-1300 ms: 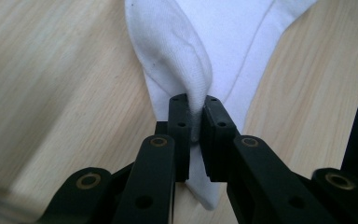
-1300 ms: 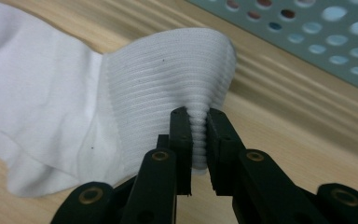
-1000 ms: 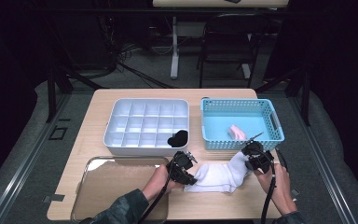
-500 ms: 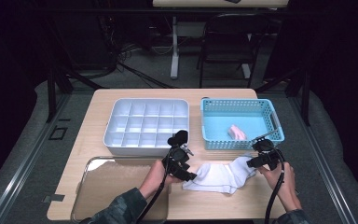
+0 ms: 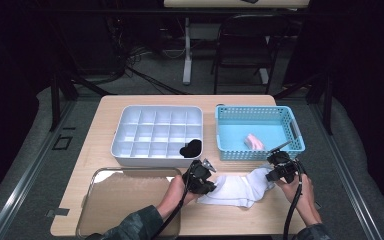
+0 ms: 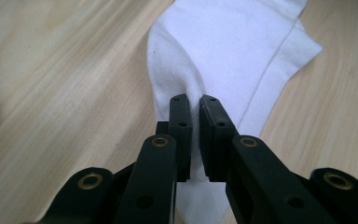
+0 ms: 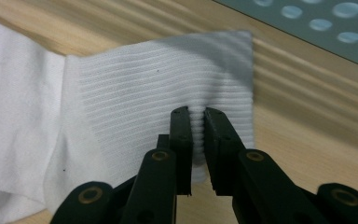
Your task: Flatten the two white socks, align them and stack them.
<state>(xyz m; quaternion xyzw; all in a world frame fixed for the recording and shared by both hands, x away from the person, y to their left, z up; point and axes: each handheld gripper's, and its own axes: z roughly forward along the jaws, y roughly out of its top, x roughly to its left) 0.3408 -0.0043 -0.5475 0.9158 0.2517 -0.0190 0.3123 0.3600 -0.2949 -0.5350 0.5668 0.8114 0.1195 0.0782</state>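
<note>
A white sock (image 5: pixel 235 189) lies stretched across the table's front between my two grippers. My left gripper (image 5: pixel 207 186) is at its left end. In the left gripper view the jaws (image 6: pixel 193 100) have just been closing and now pinch a fold of the smooth fabric (image 6: pixel 233 51). My right gripper (image 5: pixel 271 172) holds the sock's right end. In the right gripper view its jaws (image 7: pixel 193 112) have also just closed, pinching the ribbed cuff (image 7: pixel 158 79), which lies flat on the wood.
A white compartment tray (image 5: pixel 157 111) stands behind the sock, with a black item (image 5: pixel 191 148) in its front right cell. A blue basket (image 5: pixel 258 109) at the right holds a pink item (image 5: pixel 254 141). A clear tray (image 5: pixel 125 200) sits front left.
Both grippers let go of the sock, then took hold again. The left one lifted and came back down; the right shifted slightly rightward. The sock now lies longer and flatter.
</note>
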